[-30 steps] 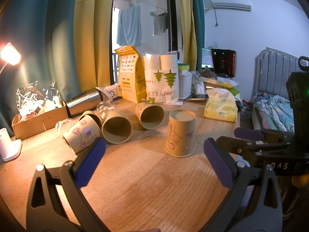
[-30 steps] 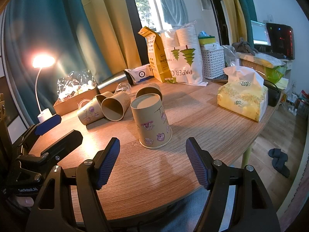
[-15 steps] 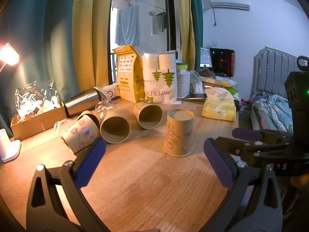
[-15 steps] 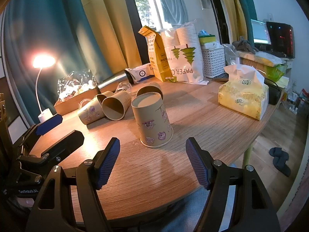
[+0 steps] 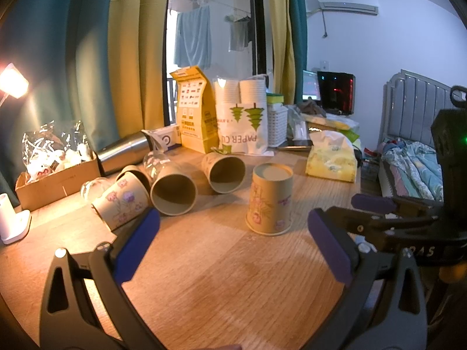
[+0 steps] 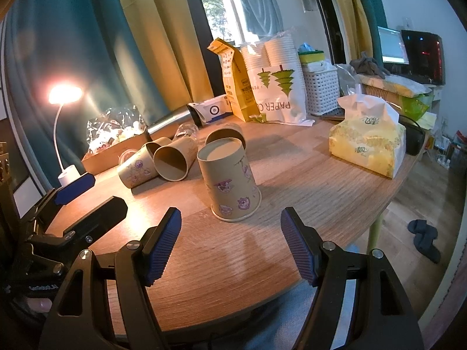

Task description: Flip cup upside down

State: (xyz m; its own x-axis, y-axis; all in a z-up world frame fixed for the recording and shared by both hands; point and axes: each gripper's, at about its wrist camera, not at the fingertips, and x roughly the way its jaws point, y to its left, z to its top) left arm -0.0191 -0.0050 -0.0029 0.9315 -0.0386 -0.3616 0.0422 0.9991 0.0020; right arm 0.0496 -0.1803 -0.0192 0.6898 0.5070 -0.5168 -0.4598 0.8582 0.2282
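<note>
A tan paper cup (image 5: 270, 199) with flower prints stands upside down on the wooden table (image 5: 221, 280); it also shows in the right wrist view (image 6: 229, 180). Several more paper cups (image 5: 172, 189) lie on their sides behind it, also seen from the right (image 6: 172, 160). My left gripper (image 5: 233, 246) is open and empty, a short way in front of the cup. My right gripper (image 6: 230, 246) is open and empty, just in front of the upside-down cup. Each gripper shows at the edge of the other's view.
At the back stand a yellow box (image 5: 194, 108), a bag of paper cups (image 5: 242, 116), a white basket (image 5: 277, 125) and a steel flask (image 5: 122, 151). A tissue pack (image 6: 367, 137) lies at the right. A cardboard box (image 5: 55, 175) and a lamp (image 6: 65, 134) are at the left.
Both grippers have drawn back slightly from the upside-down cup. The cups have not moved.
</note>
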